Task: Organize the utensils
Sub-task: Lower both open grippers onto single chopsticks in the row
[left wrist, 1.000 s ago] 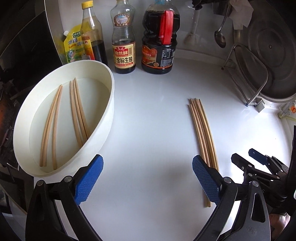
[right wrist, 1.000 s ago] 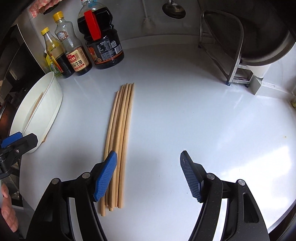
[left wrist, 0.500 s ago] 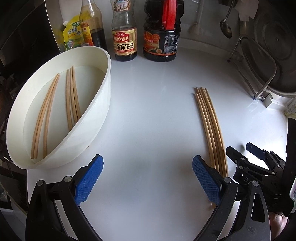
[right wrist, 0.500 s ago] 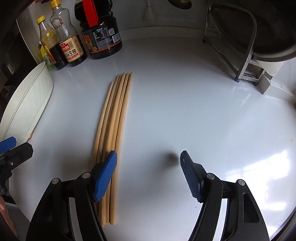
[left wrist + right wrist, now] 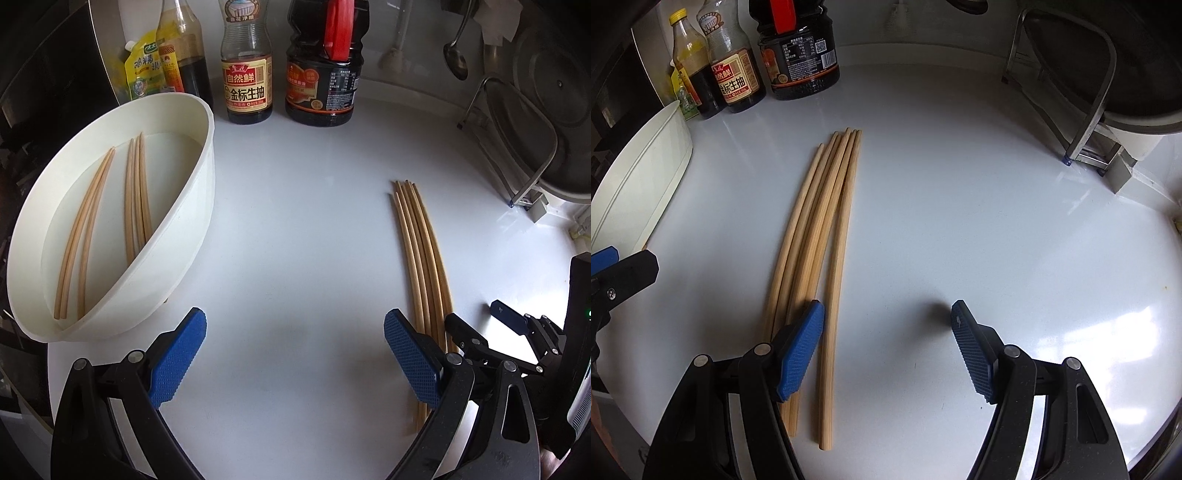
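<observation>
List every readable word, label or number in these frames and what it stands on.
"自然鲜" and "金标生抽": label of the clear soy sauce bottle.
Dark jug with red handle: label print too small to read.
Yellow pouch: large characters blurred, not legible.
Yellow-capped bottle: label unreadable.

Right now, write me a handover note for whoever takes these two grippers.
Left gripper: open, empty, over bare counter between the white tub and the loose chopsticks.
Right gripper: open, empty, low at the near end of the loose chopsticks; its left pad lies over the bundle, the rightmost stick between the jaws.
Done: five chopsticks in tub.
Left: five loose chopsticks on the white counter to pick up and move into the tub.
</observation>
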A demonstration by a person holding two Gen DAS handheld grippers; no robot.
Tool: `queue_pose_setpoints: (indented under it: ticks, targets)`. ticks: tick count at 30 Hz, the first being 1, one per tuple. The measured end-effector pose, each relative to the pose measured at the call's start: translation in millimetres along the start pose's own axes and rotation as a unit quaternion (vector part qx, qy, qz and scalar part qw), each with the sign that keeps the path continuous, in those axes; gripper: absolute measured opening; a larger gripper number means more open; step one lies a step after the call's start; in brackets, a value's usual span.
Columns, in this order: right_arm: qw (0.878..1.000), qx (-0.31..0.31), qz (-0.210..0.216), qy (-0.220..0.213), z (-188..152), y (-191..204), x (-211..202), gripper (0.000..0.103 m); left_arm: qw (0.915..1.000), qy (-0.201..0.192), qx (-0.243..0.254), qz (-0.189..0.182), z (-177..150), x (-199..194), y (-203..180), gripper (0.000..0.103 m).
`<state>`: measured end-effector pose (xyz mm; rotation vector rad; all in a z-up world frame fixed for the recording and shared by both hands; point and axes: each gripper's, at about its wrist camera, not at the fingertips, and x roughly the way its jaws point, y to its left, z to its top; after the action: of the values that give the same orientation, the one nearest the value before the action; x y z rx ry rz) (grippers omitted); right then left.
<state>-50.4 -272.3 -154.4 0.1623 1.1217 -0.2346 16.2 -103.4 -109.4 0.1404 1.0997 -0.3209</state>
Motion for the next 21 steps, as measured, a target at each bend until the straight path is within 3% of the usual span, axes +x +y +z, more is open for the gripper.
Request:
queue_pose_setpoints:
  ticks: [11, 21]
  targets:
    - [0.999, -0.008, -0.026, -0.022, -0.2, -23.4, -0.6, 0.068, 0.9998, 0.004, 0.012, -0.016, -2.9, 11.5, -26.4, 0.095]
    - [0.999, 0.005, -0.009, -0.036, -10.8, -51.3, -5.6, 0.068, 0.9988, 0.03, 0.032, -0.023, -13.0, 37.2, -52.3, 0.095]
